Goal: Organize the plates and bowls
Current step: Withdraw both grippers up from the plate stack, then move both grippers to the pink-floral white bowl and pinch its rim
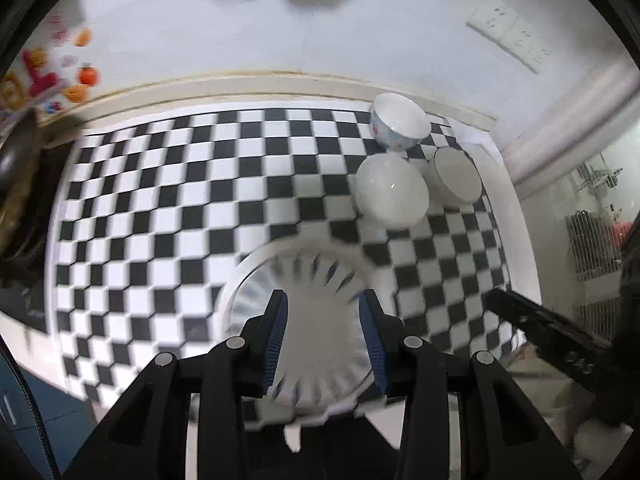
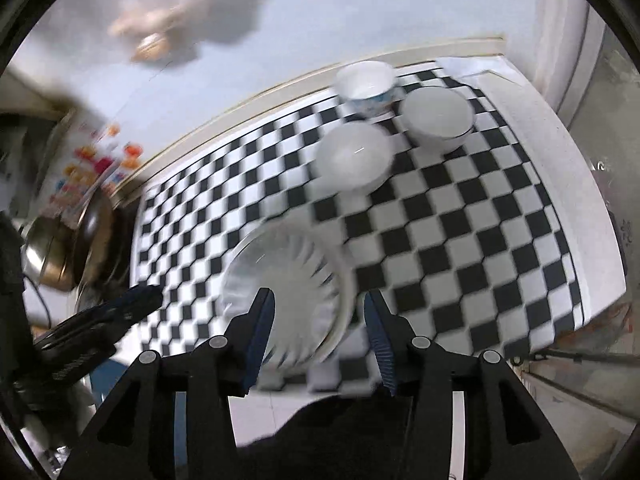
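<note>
A white plate with blue radial strokes [image 1: 320,280] [image 2: 288,272] lies flat on the checkered cloth [image 1: 160,220], blurred. My left gripper [image 1: 324,300] hovers over it, jaws apart, nothing pinched. My right gripper [image 2: 318,300] is open above the plate's right rim, also empty. Behind the plate stand three bowls: a plain white bowl [image 1: 392,192] [image 2: 354,156], a dark-rimmed bowl [image 1: 456,178] [image 2: 438,116] and a blue-patterned bowl [image 1: 396,124] [image 2: 366,80]. Each gripper shows in the other's view: the right one's black finger [image 1: 540,328], the left one's blue pad [image 2: 128,304].
A metal pot and a dark pan [image 2: 60,252] [image 1: 16,184] crowd the table's left end. The white wall [image 1: 240,32] with stickers and a socket strip [image 1: 508,36] runs just behind the bowls. The table's right edge [image 2: 592,216] drops off beside the cloth.
</note>
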The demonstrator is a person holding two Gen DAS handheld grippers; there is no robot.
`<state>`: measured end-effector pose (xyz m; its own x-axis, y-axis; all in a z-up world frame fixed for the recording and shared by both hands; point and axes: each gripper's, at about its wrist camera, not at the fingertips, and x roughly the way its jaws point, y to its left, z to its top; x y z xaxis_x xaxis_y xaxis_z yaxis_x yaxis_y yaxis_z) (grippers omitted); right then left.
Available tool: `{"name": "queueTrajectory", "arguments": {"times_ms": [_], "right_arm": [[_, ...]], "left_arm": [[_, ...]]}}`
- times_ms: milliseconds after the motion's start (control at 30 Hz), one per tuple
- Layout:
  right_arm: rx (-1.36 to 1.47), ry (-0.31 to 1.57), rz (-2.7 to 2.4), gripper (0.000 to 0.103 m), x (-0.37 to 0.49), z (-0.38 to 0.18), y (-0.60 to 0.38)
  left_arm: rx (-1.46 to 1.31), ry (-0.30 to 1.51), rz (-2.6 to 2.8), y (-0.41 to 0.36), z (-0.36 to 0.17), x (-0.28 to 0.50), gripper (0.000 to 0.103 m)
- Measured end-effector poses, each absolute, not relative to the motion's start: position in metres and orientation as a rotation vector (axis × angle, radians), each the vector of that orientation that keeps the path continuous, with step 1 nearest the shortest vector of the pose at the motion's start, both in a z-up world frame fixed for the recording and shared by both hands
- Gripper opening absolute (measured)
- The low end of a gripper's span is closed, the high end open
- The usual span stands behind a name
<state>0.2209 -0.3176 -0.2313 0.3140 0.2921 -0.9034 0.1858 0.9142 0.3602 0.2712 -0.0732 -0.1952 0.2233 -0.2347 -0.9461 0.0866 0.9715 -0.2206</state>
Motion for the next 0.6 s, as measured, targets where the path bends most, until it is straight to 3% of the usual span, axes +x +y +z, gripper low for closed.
{"name": "queueTrajectory", "arguments": {"times_ms": [200, 433, 533, 600], "right_arm": [[0.453, 1.355, 0.085, 0.05, 0.324, -0.304, -0.361], [0.432, 1.505, 0.149, 0.049, 0.405, -0.391, -0.373], [0.407, 1.545, 0.171, 0.032, 0.419, -0.413, -0.37], [0.392, 1.553, 0.206, 0.018, 0.425, -0.422, -0.368]], "left_arm": [[-0.134, 1.462, -0.177, -0.117, -0.275, 0.363, 0.035], [-0.191, 1.583, -0.179, -0.15, -0.349, 0.416, 0.034], [-0.174, 1.578, -0.191, -0.16, -0.359, 0.422, 0.023], [-0.148, 1.579, -0.181, -0.166, -0.362, 0.424, 0.021]]}}
